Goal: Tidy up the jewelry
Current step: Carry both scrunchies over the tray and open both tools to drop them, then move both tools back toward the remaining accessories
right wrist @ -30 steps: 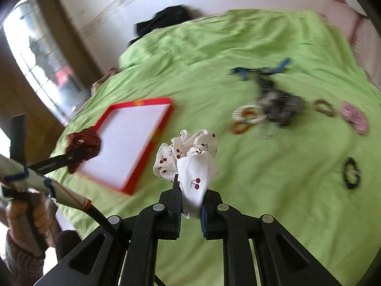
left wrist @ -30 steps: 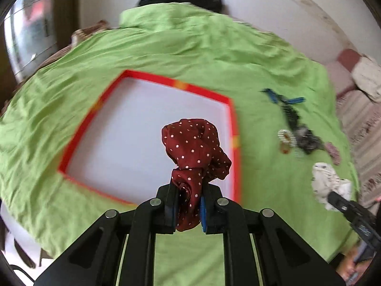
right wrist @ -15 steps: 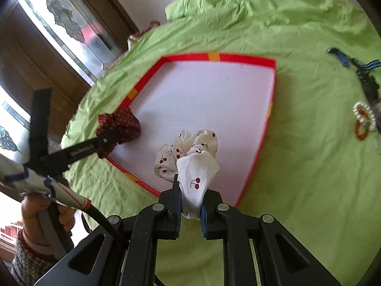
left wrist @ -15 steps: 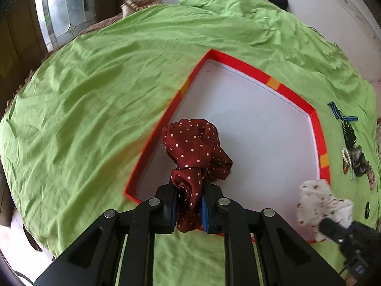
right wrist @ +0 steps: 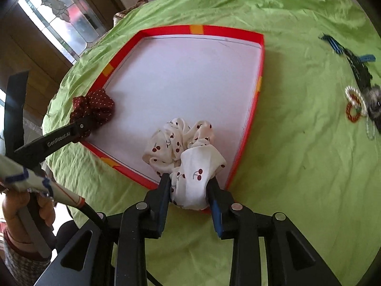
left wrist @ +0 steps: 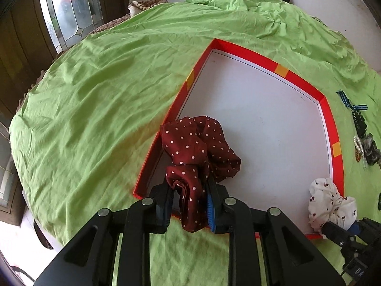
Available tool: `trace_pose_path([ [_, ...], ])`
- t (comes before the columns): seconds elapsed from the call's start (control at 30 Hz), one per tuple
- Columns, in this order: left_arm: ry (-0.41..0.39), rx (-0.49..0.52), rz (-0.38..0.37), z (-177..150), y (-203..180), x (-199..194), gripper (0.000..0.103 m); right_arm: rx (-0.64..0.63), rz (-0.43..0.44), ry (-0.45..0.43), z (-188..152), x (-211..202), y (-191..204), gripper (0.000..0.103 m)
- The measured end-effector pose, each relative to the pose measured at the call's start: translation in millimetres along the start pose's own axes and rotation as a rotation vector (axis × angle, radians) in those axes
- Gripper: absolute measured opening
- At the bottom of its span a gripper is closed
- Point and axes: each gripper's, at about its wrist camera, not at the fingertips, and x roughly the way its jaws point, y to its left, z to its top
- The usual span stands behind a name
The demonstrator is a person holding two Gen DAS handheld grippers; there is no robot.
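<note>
A red-rimmed tray point(left wrist: 281, 71) point(right wrist: 195, 29) with a white floor lies on the green sheet. My left gripper point(left wrist: 190, 190) hangs over its near left corner, jaws opening. The maroon polka-dot scrunchie point(left wrist: 197, 143) point(right wrist: 95, 104) still sits between them, with a gap beside the left pad. Over the tray's near right corner my right gripper point(right wrist: 189, 183) is also opening. The white cherry-print scrunchie point(right wrist: 181, 143) point(left wrist: 331, 202) is loose between its pads and rests on the tray floor.
A pile of jewelry point(right wrist: 357, 104) point(left wrist: 362, 143) with a pearl ring, a red ring and a blue-black ribbon point(right wrist: 345, 52) lies on the sheet right of the tray. A hand point(right wrist: 21, 205) holds the left gripper. The bed edge and a glass door point(left wrist: 69, 12) are at left.
Both grippers swung from the jewelry side to the tray and sank toward it. Their jaws have widened, and both scrunchies have loosened between the pads.
</note>
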Motion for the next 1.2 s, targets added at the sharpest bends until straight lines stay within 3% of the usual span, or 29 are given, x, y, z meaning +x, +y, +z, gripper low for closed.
trace_pose_path([
  [0.37, -0.016, 0.023, 0.014, -8, -5, -6, 0.029, 0.021, 0.041, 0.029, -22, -12, 3, 0.034],
  [0.43, -0.026, 0.024, 0.007, -9, -7, -11, 0.034, -0.045, 0.017, 0.001, -22, -14, 10, 0.040],
  [0.5, -0.033, 0.013, -0.002, -10, -9, -20, 0.043, -0.089, 0.008, -0.040, -25, -18, 18, 0.058],
  [0.57, -0.048, 0.002, -0.016, -13, -10, -33, 0.049, -0.128, -0.016, -0.109, -29, -29, 25, 0.068],
  [0.7, -0.117, 0.005, -0.002, -21, -17, -69, 0.057, -0.142, 0.014, -0.195, -35, -55, 26, 0.070],
  [0.97, -0.171, 0.086, -0.041, -33, -69, -111, 0.066, -0.045, -0.097, -0.299, -70, -103, -41, 0.070],
  [1.1, -0.217, 0.161, -0.108, -45, -115, -133, 0.085, 0.050, -0.168, -0.336, -95, -130, -92, 0.070],
  [1.2, -0.237, 0.233, -0.141, -57, -151, -147, 0.090, 0.123, -0.220, -0.365, -119, -153, -132, 0.070],
])
